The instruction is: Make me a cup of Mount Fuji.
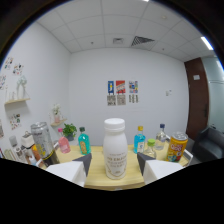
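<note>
1. Wide-open claw (114,161), with dark fingertips (84,161) well apart at the near edge of a wooden table (95,175).
2. Between the fingers, at 12 o'clock from the claw: a white bottle (114,148), upright with a white cap, standing on the table with bare wood showing at either side, so touched by neither finger.
3. At 10 o'clock from the white bottle: a teal bottle (84,141), upright, farther back on the table.
4. Farther out toward 9 o'clock: a pink bottle (64,144), then a tall silver can (42,140) nearest the left finger's outer side.
5. Behind the pink bottle: a small green plant (69,131).
6. At 2 o'clock from the white bottle: a blue bottle (140,139), with a small pale bottle (150,148) just beside it.
7. Farther toward 3 o'clock: a clear bottle (161,137) with a dark cap, then a yellow and red can (176,146) past the right finger.
8. At 12 o'clock, well beyond the table: posters (122,92) pinned on a white wall.
9. At 9 o'clock on the side wall: a small shelf (15,101); contents too small to tell.
10. At 3 o'clock: a dark door (200,95), with a dark chair (210,142) below it.
</note>
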Demonstrator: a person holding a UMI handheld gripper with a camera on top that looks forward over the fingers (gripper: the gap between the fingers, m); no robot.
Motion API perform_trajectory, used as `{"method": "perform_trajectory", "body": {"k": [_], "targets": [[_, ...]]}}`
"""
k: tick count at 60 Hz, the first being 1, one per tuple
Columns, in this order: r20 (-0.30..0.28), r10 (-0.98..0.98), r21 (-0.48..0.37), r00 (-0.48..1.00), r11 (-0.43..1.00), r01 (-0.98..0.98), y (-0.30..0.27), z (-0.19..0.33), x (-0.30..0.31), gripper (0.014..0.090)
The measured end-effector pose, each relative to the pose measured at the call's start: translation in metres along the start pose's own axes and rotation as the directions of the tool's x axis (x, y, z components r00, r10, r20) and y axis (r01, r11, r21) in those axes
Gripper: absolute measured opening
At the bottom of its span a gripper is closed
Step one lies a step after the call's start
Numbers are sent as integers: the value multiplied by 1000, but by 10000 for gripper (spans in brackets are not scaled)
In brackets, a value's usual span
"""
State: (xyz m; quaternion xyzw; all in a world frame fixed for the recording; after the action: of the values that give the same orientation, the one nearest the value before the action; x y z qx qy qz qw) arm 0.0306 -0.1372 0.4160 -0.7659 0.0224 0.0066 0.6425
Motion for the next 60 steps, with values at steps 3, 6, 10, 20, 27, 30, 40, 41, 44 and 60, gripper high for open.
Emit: {"method": "perform_trajectory", "body": {"k": [3,6,10,20,27,30,40,41,44,60], "targets": [[-7,-2,-5,1000,1000,2,3,16,1,820],[-10,-4,-16,1000,1000,3,8,32,2,758],[-14,-8,-26,1000,1000,8,13,44,2,671],[-5,-3,-4,1000,1000,3,13,47,1,500],[26,-8,-8,1000,1000,8,13,40,-5,480],[37,-17,-3,999,1000,17,10,34,-7,480],[64,-15,84,998,996,10,-13,-10,-2,475],[71,-11,88,997,996,5,-13,-15,-1,474],[84,2,88,996,996,-10,-8,-30,5,475],[49,57,-102,997,993,-51,142,-56,66,473]]}}
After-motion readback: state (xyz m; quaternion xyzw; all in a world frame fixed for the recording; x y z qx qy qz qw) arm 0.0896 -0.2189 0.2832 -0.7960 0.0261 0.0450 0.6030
